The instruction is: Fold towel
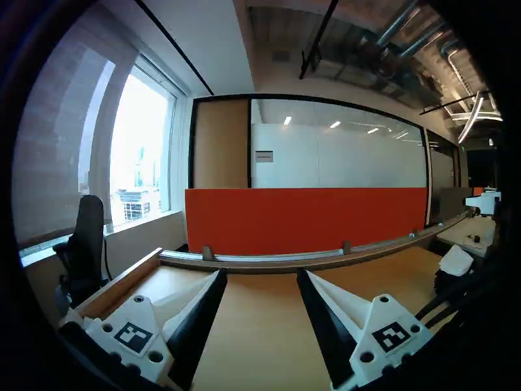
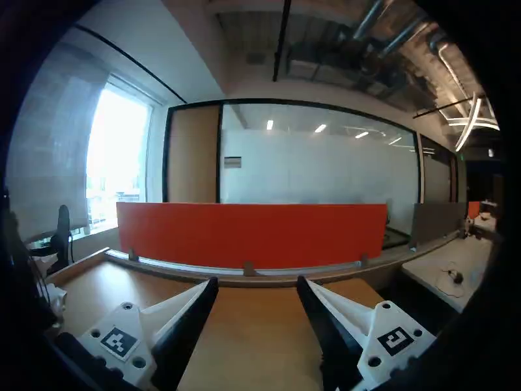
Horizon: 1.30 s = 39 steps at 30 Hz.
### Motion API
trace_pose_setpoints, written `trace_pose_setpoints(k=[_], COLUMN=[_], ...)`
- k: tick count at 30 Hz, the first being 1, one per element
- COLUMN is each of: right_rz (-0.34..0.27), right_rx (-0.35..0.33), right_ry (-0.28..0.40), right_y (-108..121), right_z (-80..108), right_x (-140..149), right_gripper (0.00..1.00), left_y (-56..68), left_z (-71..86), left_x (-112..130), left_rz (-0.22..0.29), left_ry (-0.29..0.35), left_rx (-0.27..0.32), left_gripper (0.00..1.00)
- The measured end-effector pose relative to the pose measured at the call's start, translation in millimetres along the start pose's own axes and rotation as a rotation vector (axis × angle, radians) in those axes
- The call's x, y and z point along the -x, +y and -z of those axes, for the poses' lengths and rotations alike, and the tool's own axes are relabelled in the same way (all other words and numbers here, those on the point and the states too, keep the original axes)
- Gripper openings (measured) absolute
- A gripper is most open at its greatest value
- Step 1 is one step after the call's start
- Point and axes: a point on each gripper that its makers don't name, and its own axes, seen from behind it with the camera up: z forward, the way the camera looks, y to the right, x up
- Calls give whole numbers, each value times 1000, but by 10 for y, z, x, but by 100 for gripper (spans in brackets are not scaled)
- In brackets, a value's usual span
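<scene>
Well, left gripper (image 1: 260, 272): jaws stood wide, empty.
Right gripper (image 2: 257, 280): jaws stood wide, empty.
Desk (image 1: 260, 345): lay under both, at 6 o'clock.
Towel: cannot tell where.

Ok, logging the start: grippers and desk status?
Left gripper open, empty. Right gripper open, empty. Both over light wooden desk; orange partition panel beyond.

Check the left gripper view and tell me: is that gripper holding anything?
No: the left gripper stands open, with bare wooden desk showing between its fingers.
</scene>
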Motion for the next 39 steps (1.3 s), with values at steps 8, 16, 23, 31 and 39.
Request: trace_pose_setpoints(k=[8,16,23,31,39], right_rz=[5,30,47,54,61], right_rx=[-1,-8,-14,-12,-7], right_ry=[-3,-5,-5,-3,-10], right_y=[-111,-202,-251,-249,-185], right_z=[36,32,-4,-19,-35], right_x=[177,409,561,694,854], right_gripper=[94,93,94,94,94], left_y=[-103,-173,-176,-162,-127], left_z=[21,45,47,10,-21], left_x=[406,798,1119,1369,1542], left_rz=[-4,-10,-9,-8,-11], left_ry=[20,41,42,45,45], left_rx=[-19,-36,-44,-47,-47], left_gripper=[79,79,79,79,79])
